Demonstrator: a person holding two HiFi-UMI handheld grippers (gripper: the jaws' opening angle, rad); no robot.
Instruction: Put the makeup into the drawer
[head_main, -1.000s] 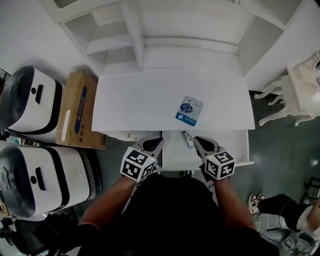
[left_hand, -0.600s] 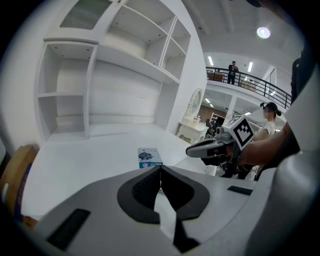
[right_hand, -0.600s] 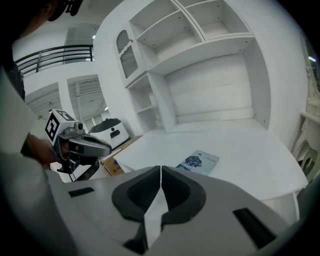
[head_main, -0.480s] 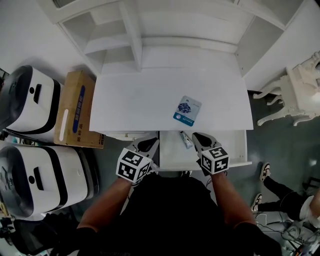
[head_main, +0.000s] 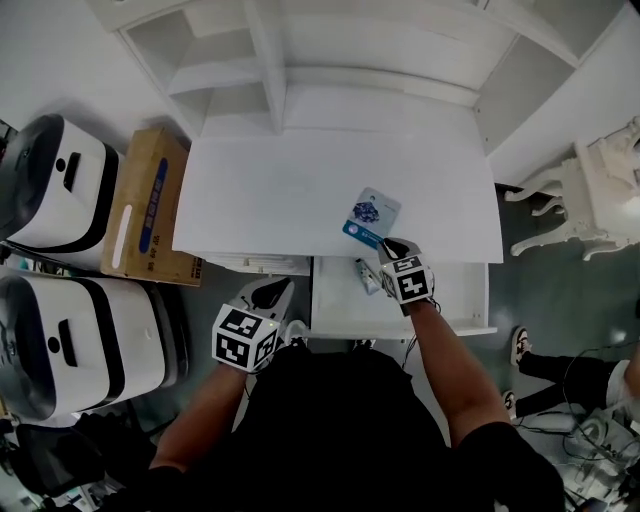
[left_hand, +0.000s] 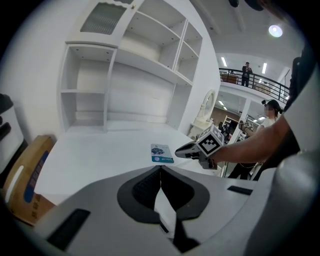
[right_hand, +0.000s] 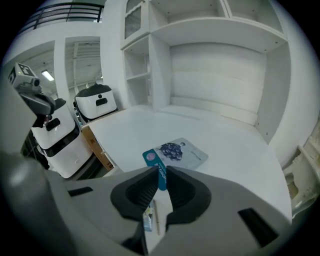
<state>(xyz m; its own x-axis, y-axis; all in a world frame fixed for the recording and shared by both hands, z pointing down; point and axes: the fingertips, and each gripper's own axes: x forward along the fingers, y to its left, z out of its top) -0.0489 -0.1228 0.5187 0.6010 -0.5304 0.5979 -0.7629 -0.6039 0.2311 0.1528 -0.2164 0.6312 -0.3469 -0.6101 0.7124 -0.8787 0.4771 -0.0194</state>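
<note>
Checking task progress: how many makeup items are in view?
2. One carded pack lies on the desktop near its front edge; one small tube lies in the open drawer. Others may hide deeper in the drawer.

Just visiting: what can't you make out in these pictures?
Print on the flat teal-and-white card: too small in every view.
What the small tube in the open white drawer is: tiny in the head view, half behind the jaws in the right gripper view.
Whether the right gripper touches the card: its body covers that spot in the head view.
</note>
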